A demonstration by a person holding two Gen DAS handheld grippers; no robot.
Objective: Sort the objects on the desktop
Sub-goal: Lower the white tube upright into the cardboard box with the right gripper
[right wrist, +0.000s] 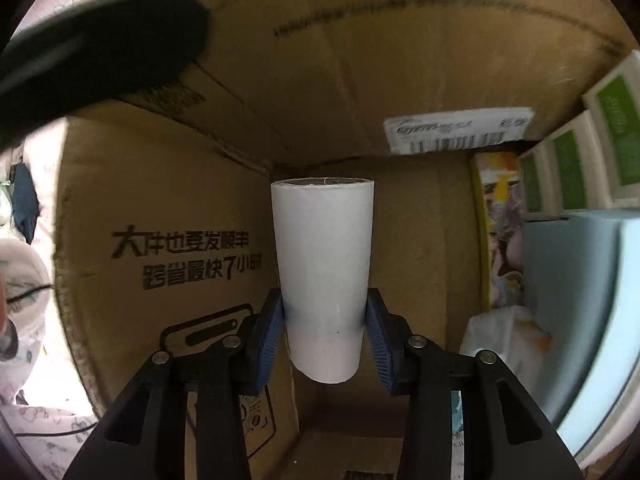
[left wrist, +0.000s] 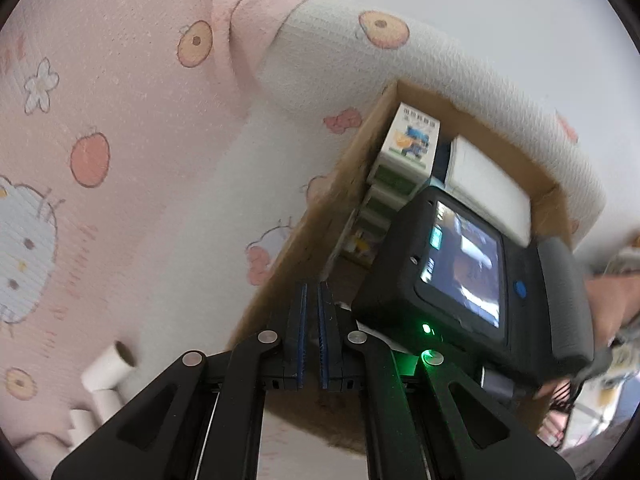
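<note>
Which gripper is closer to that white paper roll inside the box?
Right. The right gripper grips the white paper roll inside the cardboard box; the left gripper, shut and empty, is at the box's edge.

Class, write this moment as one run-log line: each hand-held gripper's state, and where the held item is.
left hand-held gripper: shut, empty | right hand-held gripper: shut on white roll | roll: inside cardboard box

Pink cartoon-print cloth (Hello Kitty, fruit) carries cardboard box & white paper rolls.

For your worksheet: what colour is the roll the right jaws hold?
White roll, clearest in right wrist view.
</note>
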